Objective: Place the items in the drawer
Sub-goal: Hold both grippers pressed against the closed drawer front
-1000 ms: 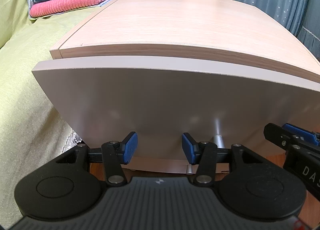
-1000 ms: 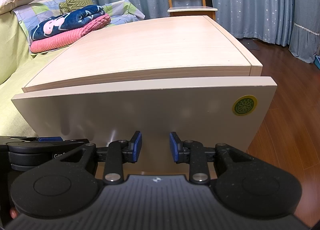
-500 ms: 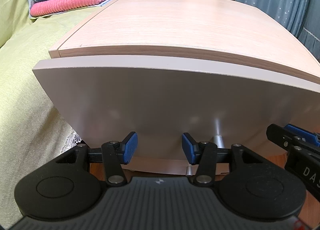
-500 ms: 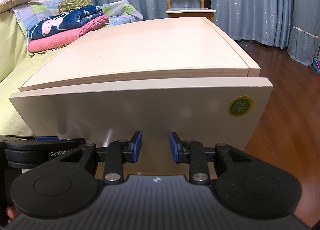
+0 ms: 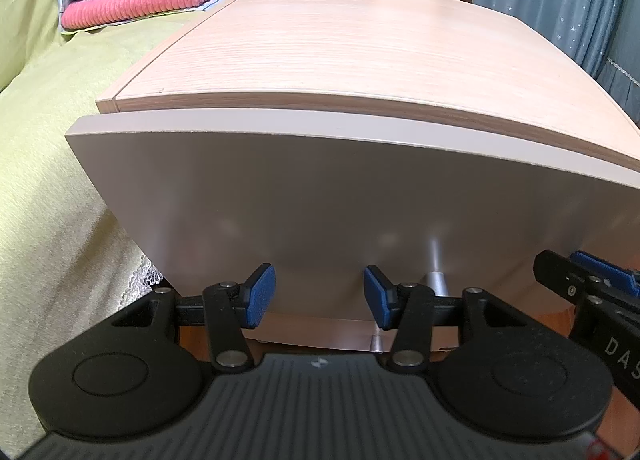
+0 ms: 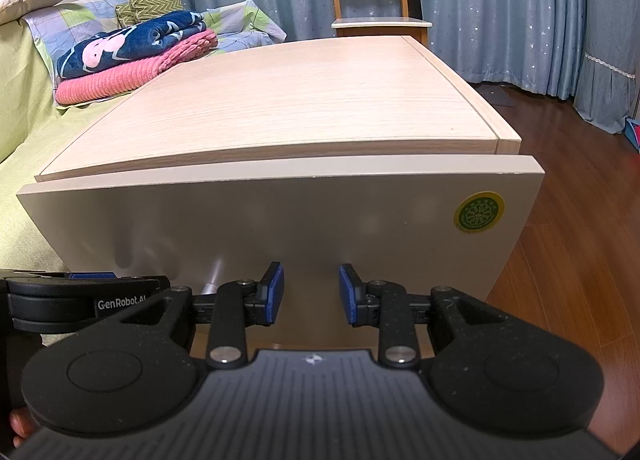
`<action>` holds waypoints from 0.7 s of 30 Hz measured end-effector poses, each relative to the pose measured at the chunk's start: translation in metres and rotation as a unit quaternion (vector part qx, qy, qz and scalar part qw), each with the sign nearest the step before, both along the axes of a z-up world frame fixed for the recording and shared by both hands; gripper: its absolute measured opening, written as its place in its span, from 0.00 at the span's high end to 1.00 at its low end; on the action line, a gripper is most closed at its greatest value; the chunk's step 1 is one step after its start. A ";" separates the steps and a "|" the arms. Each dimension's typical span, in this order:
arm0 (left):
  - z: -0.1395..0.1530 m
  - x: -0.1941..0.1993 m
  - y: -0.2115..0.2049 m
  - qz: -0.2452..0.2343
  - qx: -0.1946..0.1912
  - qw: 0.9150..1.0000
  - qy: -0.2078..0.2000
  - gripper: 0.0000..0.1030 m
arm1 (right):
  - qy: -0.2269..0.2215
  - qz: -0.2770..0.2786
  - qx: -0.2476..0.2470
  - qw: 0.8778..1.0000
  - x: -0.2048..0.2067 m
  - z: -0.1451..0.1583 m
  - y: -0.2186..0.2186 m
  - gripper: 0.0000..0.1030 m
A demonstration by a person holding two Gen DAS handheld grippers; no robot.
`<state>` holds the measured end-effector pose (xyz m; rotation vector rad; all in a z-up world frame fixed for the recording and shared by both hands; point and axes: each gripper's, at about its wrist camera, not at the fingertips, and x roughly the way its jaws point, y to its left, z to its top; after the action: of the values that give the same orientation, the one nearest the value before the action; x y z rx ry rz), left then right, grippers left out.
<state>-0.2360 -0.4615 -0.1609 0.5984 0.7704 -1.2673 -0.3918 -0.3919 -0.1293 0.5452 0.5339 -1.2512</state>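
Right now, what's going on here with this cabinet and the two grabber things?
A person holds two black tongs with blue pads side by side in front of a light wood cabinet. Both the left tongs and the right tongs are open and empty, close to the beige drawer front, near its lower edge. The drawer looks shut or nearly so. No items to put away are in view.
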 end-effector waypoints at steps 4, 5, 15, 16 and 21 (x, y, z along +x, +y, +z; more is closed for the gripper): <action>0.000 0.000 0.000 0.001 0.000 1.000 0.000 0.48 | 0.002 0.001 0.000 1.000 -0.001 0.003 -0.003 0.76; 0.000 0.000 0.000 0.001 0.000 1.000 0.001 0.48 | 0.002 0.001 0.000 1.000 -0.001 0.003 -0.003 0.76; 0.001 0.001 -0.002 0.003 -0.002 1.000 0.004 0.48 | 0.001 0.000 -0.001 1.000 0.000 0.003 -0.007 0.76; 0.001 0.001 -0.002 0.003 -0.002 1.000 0.004 0.48 | 0.002 0.000 -0.001 1.000 0.001 0.002 -0.008 0.76; 0.001 0.002 -0.004 0.005 -0.002 1.000 0.007 0.48 | 0.003 0.000 -0.002 1.000 0.001 0.001 -0.010 0.76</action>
<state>-0.2343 -0.4652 -0.1601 0.5817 0.7805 -1.2644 -0.3910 -0.4015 -0.1278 0.5388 0.5358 -1.2536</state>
